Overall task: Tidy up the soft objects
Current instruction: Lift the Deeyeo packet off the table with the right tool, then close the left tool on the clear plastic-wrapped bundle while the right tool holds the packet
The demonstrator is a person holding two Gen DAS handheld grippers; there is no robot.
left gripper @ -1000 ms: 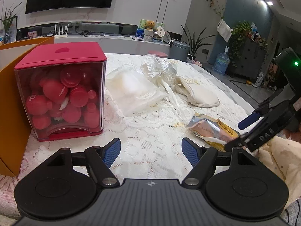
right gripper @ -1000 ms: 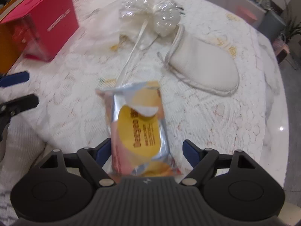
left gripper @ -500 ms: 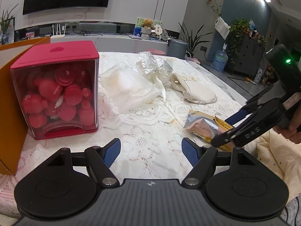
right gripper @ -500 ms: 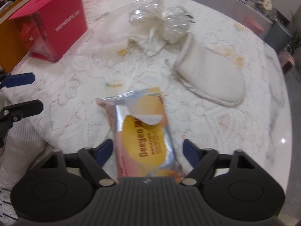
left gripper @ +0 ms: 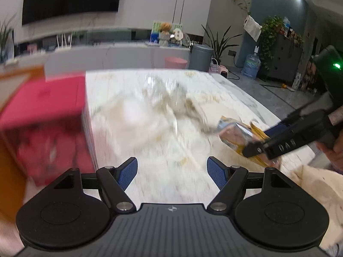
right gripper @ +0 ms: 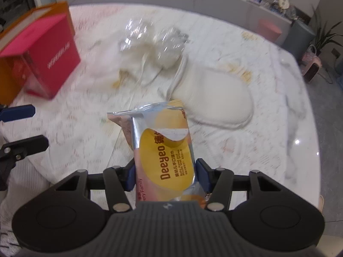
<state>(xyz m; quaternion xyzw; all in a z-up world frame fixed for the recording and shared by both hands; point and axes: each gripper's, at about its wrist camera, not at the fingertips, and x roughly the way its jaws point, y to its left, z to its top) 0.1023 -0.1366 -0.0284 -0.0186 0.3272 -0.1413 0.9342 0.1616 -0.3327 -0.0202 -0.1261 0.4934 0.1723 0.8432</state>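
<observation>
My right gripper [right gripper: 166, 174] is shut on a yellow and silver pack of wet wipes [right gripper: 163, 150] and holds it lifted above the lace-covered table [right gripper: 75, 132]. The pack also shows in the left wrist view [left gripper: 240, 135], held in my right gripper [left gripper: 255, 150]. A white slipper [right gripper: 214, 98] lies beyond it, and crumpled clear plastic bags with white cloth [right gripper: 154, 42] lie further back. My left gripper [left gripper: 172, 171] is open and empty above the table's near edge.
A red box with a clear front [left gripper: 42, 117] stands at the left, next to an orange box [left gripper: 8, 156]. The box also shows in the right wrist view [right gripper: 42, 57]. Pale fabric [left gripper: 310, 184] lies at the right near edge.
My right gripper has closed on the wipes pack and lifted it off the table. My left gripper has moved forward and the view is blurred by motion.
</observation>
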